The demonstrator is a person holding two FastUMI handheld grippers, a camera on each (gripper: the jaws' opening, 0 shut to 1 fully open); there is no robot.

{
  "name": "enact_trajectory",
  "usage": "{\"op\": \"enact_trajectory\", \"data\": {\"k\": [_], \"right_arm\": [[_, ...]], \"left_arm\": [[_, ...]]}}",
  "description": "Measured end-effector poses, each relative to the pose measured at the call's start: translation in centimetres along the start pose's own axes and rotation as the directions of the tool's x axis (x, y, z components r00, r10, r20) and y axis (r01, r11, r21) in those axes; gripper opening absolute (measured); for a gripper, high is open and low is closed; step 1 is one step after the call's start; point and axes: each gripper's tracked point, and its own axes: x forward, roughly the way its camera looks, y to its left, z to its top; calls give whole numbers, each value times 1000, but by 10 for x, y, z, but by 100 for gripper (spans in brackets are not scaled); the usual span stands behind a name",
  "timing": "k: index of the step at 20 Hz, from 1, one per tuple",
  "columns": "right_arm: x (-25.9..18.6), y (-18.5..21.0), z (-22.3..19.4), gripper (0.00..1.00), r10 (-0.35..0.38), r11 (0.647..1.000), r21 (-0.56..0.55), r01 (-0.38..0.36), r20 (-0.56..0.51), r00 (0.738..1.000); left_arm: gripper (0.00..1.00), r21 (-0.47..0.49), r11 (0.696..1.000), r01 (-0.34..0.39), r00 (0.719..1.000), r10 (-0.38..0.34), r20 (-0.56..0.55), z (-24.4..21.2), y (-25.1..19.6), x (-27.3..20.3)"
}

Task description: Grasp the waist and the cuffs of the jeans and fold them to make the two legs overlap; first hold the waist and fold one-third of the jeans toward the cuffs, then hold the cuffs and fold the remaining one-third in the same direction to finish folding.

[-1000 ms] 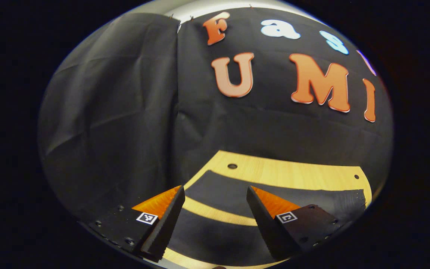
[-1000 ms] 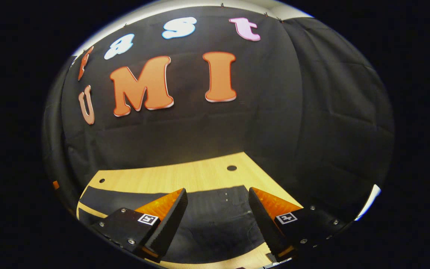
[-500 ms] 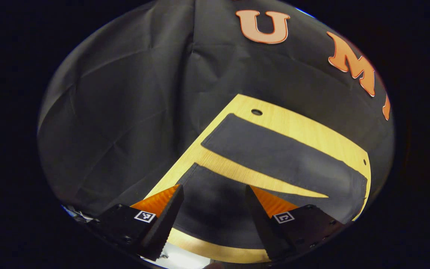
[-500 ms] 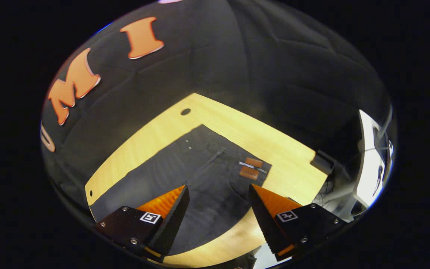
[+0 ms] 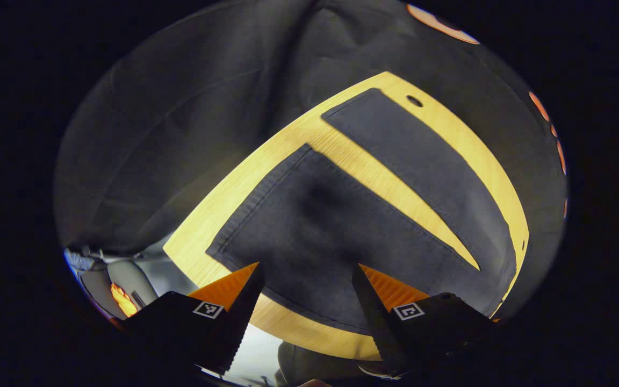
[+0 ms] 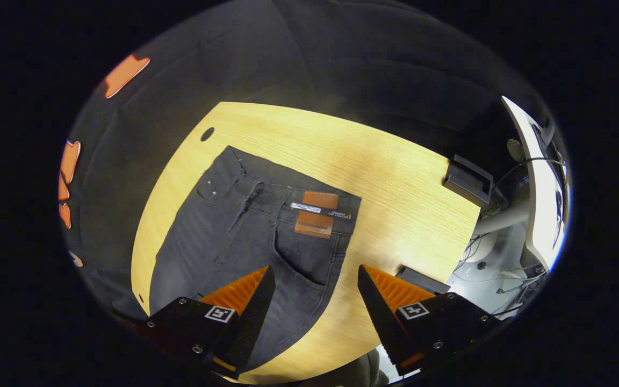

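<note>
Right gripper view: jeans (image 6: 245,236) are spread flat for folding; right gripper (image 6: 316,287) and left gripper (image 5: 305,284) are held wide, empty.

A pale wooden worktop (image 6: 395,177) stands against the booth's black cloth wall (image 6: 342,59), which hangs in soft folds behind it. A round cable hole (image 6: 207,134) is cut near one far corner of the worktop, and another hole (image 5: 414,100) shows near the other. A small black box (image 6: 468,180) sits at the worktop's edge. Beyond that edge stands a white panel (image 6: 535,177) with loose cables (image 6: 481,258) below it.
</note>
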Motion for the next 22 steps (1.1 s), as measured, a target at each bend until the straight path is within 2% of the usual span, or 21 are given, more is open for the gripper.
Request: {"op": "enact_trajectory", "data": {"k": [3, 5, 7, 10, 13, 17, 19, 20, 21, 22], "right_arm": [[19, -5, 5, 94, -38, 999, 6, 38, -38, 999], [28, -12, 0, 94, -80, 997, -20, 78, -87, 993], [37, -8, -1, 94, -84, 996, -18, 82, -108, 991], [49, -14, -4, 91, -129, 991, -40, 125, -127, 984], [47, -16, -6, 90, -192, 977, -115, 177, -133, 972], [52, -16, -6, 89, -203, 978, -91, 190, -173, 964], [52, -12, -5, 88, -192, 978, -110, 175, -170, 967], [53, -11, -4, 82, -178, 975, -161, 151, -172, 969], [52, -12, -3, 77, -161, 975, -183, 129, -176, 971], [54, -9, -3, 58, -140, 981, -156, 113, -175, 975]], "left_arm": [[98, -83, 996, -23, 995, 15, -97, -15, 12, 12], [97, -156, 988, 4, 986, -30, -163, -29, 15, 24], [98, -198, 979, -43, 981, 4, -193, -31, 33, 29], [98, -231, 967, -105, 977, 56, -208, -25, 54, 34], [98, -280, 946, -164, 970, 102, -222, -25, 73, 44], [95, -341, 919, -197, 969, 129, -212, -18, 70, 42], [95, -326, 927, -184, 971, 120, -207, -16, 66, 39], [89, -301, 939, -165, 978, 116, -175, -8, 64, 42], [62, -300, 944, -136, 987, 104, -119, 1, 64, 43], [35, -302, 947, -113, 990, 81, -115, 2, 57, 44]]}}
